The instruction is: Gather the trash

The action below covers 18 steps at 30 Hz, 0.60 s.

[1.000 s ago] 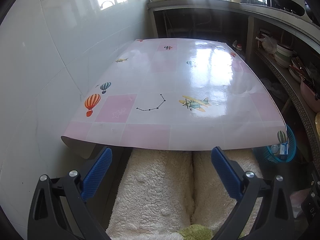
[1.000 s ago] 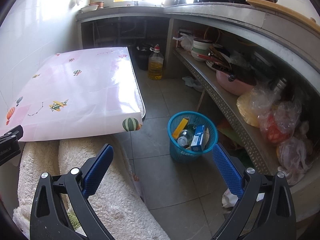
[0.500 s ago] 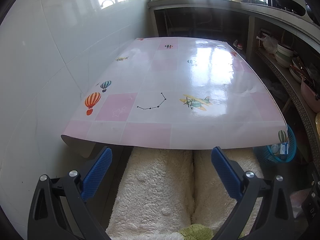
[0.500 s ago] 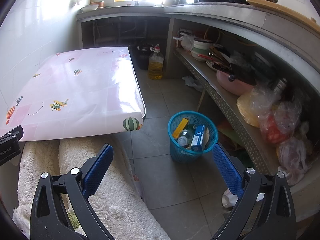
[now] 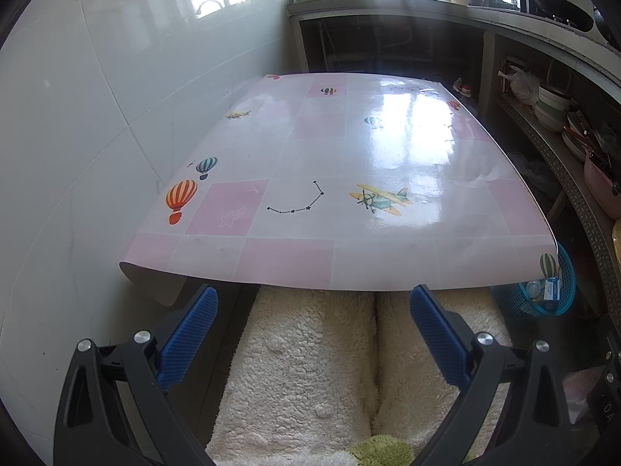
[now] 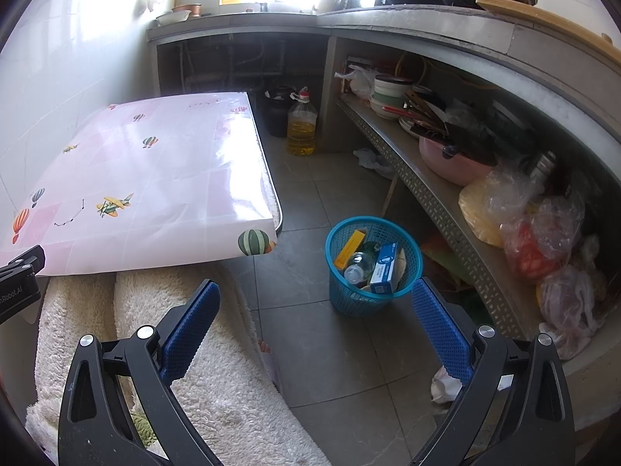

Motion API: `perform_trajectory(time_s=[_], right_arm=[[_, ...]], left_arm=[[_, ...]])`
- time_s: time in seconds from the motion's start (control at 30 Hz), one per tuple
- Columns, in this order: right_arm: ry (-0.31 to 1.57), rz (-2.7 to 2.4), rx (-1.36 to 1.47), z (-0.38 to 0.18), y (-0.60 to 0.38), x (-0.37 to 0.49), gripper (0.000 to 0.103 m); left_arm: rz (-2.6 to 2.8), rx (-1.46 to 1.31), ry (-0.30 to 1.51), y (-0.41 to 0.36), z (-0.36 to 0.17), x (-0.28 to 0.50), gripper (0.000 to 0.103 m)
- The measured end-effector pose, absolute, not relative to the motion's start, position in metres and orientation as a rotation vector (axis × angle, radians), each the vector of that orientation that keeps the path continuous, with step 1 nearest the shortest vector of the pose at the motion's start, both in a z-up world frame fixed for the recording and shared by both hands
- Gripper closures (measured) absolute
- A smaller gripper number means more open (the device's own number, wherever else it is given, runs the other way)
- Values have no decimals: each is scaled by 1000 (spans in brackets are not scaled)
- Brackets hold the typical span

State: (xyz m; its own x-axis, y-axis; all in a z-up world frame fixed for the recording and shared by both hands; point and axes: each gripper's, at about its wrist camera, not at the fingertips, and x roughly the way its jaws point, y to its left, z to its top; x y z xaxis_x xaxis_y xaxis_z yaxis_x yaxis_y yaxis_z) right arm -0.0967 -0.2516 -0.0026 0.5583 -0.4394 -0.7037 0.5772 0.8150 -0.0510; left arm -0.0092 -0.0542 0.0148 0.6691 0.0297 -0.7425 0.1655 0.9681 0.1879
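Both grippers hang with fingers spread wide, holding nothing. The right gripper [image 6: 312, 320] is the nearer one: a crumpled white paper wad [image 6: 442, 384] lies on the floor tiles just beyond its right finger, low and right. Ahead sits 1 blue basket [image 6: 349, 295] already holding 1 bottle and 2 cartons. The left gripper [image 5: 312, 320] faces only the bare pink bench [image 5: 349, 147]. I count 1 loose wad nearby; a 2nd scrap [image 6: 370, 159] lies farther off beneath the shelf.

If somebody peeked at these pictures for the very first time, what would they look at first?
Probably the shiny pink tablecloth with balloons and a little plane, filling the middle of the left view against the white tiled wall. Next, the blue basket on the floor right of the table, holding a bottle and boxes. Both open grippers, left and right, frame the bottom of each picture.
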Motion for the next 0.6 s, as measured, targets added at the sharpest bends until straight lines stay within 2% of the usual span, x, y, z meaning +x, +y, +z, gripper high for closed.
perform_trajectory(time_s=[0.6], right_arm=[[770, -603, 194, -1, -252, -98, 8]], left_arm=[[-76, 248, 836, -54, 15, -10, 6]])
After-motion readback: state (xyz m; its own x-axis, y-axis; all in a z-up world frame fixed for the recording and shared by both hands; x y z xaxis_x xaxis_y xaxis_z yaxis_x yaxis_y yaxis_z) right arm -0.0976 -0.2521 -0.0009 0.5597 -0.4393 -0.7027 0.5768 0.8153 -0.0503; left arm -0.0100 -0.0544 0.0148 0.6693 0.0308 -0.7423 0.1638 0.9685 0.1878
